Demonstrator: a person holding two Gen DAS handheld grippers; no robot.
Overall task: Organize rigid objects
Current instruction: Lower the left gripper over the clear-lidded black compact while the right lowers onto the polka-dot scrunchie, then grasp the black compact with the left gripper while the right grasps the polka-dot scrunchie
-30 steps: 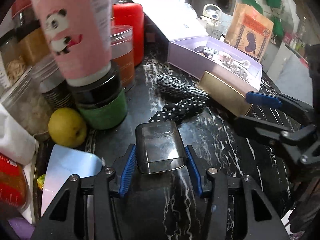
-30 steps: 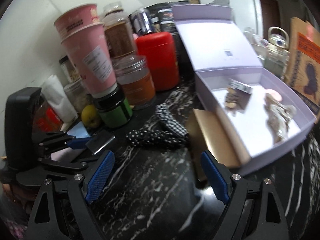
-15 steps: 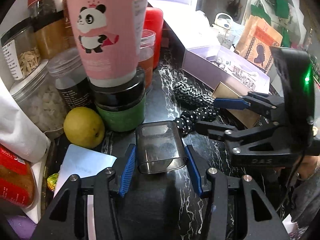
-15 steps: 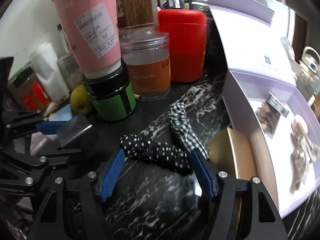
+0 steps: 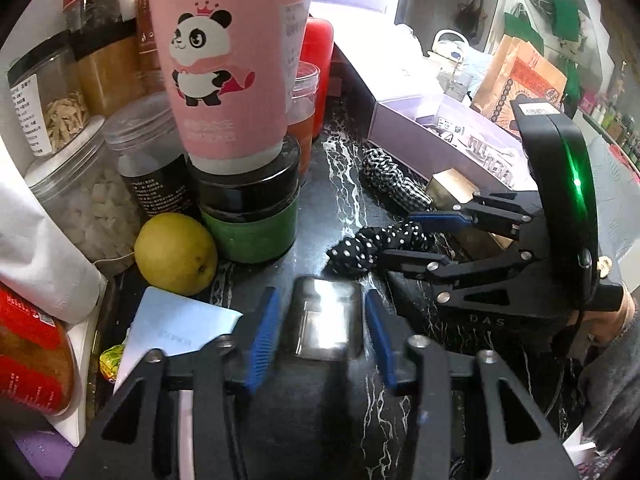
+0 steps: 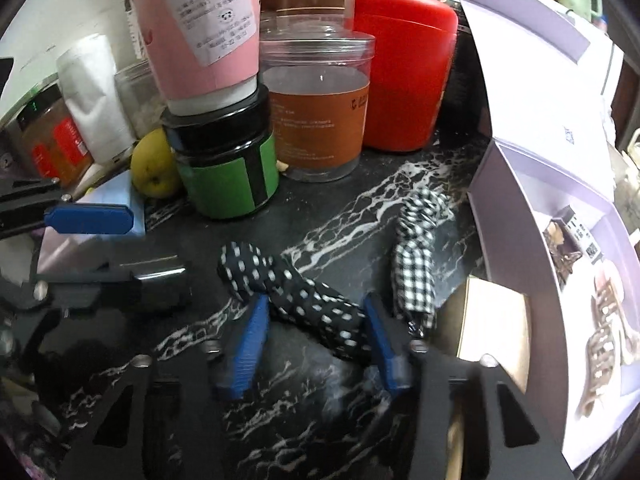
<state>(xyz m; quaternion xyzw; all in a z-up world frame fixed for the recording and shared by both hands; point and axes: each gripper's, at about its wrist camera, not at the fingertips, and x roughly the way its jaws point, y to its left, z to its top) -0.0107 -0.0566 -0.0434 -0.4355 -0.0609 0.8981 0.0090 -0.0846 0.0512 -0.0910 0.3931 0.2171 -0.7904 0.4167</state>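
Observation:
A small dark translucent box point(image 5: 326, 322) lies on the black marbled counter between the blue pads of my left gripper point(image 5: 320, 326); small gaps show on both sides, so the gripper is open. The box also shows in the right wrist view point(image 6: 154, 280). My right gripper point(image 6: 316, 326) is open, its pads on either side of a black polka-dot scrunchie point(image 6: 296, 290), also in the left wrist view point(image 5: 372, 246). A black-and-white checked scrunchie point(image 6: 418, 256) lies just to its right.
A green jar point(image 5: 250, 210) with a pink panda tube point(image 5: 228, 60) on top, a yellow fruit point(image 5: 176, 254), clear jars and a red canister point(image 6: 402, 68) crowd the back left. An open lilac box point(image 6: 580, 280) and a gold box point(image 6: 494, 320) stand on the right.
My left gripper opened slightly and the dark box now rests on the counter. My right gripper moved left and forward, and narrowed around the polka-dot scrunchie.

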